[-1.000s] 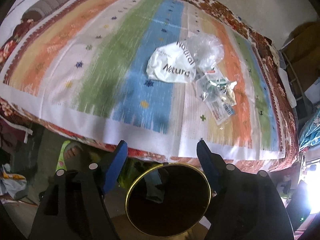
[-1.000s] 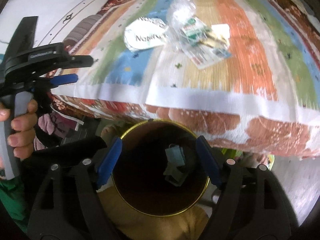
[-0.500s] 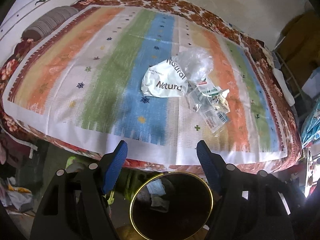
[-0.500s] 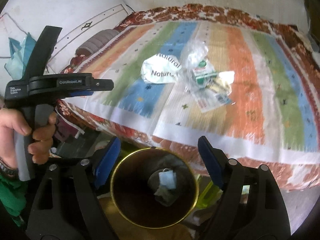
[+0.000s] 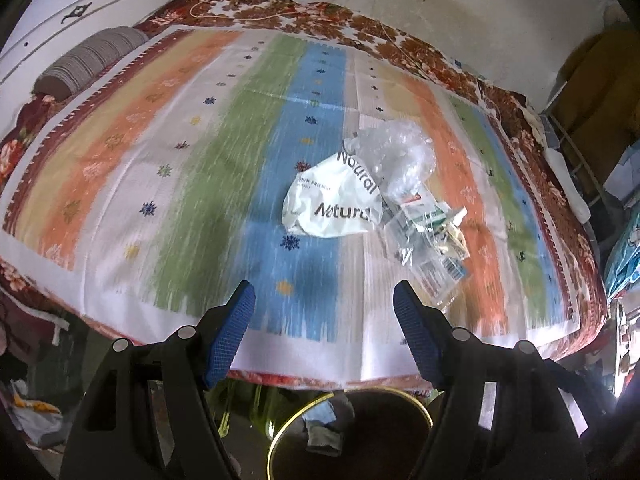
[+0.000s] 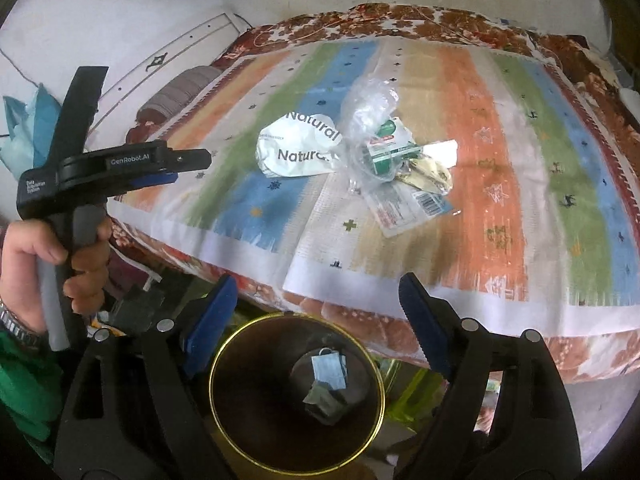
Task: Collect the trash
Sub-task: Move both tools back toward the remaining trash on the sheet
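A pile of trash was seen lying on a bed covered by a striped cloth (image 5: 168, 184) of orange, green, blue and white bands. The pile was made up of a crumpled white bag printed with "Natural" (image 5: 334, 204), a clear crinkled plastic bag (image 5: 396, 156) touching it, and a clear packet holding green-and-white wrappers and a barcode label (image 5: 432, 240) just beside them. A dark round bin with a gold rim (image 6: 294, 392) was seen below the bed's near edge, with a pale blue scrap and other bits (image 6: 328, 372) lying inside it.

The left gripper (image 5: 325, 300) was held wide open over the cloth's near edge with nothing between its blue pads. The right gripper (image 6: 318, 292) was likewise empty above the bin, its jaws having just been opening further. The left tool was gripped by a hand (image 6: 60, 256) with a green sleeve (image 6: 24, 392) at the wrist.
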Tool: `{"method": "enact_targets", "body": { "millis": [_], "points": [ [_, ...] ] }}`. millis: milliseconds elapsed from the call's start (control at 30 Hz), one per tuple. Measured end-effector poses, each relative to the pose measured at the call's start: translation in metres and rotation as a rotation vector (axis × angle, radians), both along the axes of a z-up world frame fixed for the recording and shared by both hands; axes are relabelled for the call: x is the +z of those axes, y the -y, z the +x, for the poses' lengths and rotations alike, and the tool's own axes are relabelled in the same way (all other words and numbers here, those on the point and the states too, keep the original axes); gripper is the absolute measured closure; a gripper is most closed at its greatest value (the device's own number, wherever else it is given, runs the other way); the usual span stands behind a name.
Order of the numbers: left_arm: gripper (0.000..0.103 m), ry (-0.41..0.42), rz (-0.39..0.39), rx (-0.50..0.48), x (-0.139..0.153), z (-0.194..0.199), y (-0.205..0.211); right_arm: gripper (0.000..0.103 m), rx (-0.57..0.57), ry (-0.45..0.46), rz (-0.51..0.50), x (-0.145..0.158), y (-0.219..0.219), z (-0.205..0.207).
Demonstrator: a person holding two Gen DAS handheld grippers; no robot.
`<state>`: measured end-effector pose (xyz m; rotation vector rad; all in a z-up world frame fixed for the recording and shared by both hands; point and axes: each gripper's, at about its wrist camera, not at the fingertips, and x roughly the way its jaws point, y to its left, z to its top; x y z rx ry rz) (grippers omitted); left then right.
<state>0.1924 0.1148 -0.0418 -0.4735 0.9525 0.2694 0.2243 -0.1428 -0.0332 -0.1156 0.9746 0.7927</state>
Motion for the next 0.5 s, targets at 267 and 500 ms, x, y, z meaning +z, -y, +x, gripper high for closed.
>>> {"method": "enact_targets", "body": {
  "millis": [267,500],
  "points": [
    [0.032,0.003,-0.051,-0.002,-0.011,0.028,-0.022,0.017,-0.031,0.068,0.012,0.013,-0.025,0.025],
    [0.032,-0.013,-0.072,-0.031,-0.023,0.056,-0.032,0.015,-0.057,0.057,0.002,0.002,-0.034,0.058]
  ]
}}
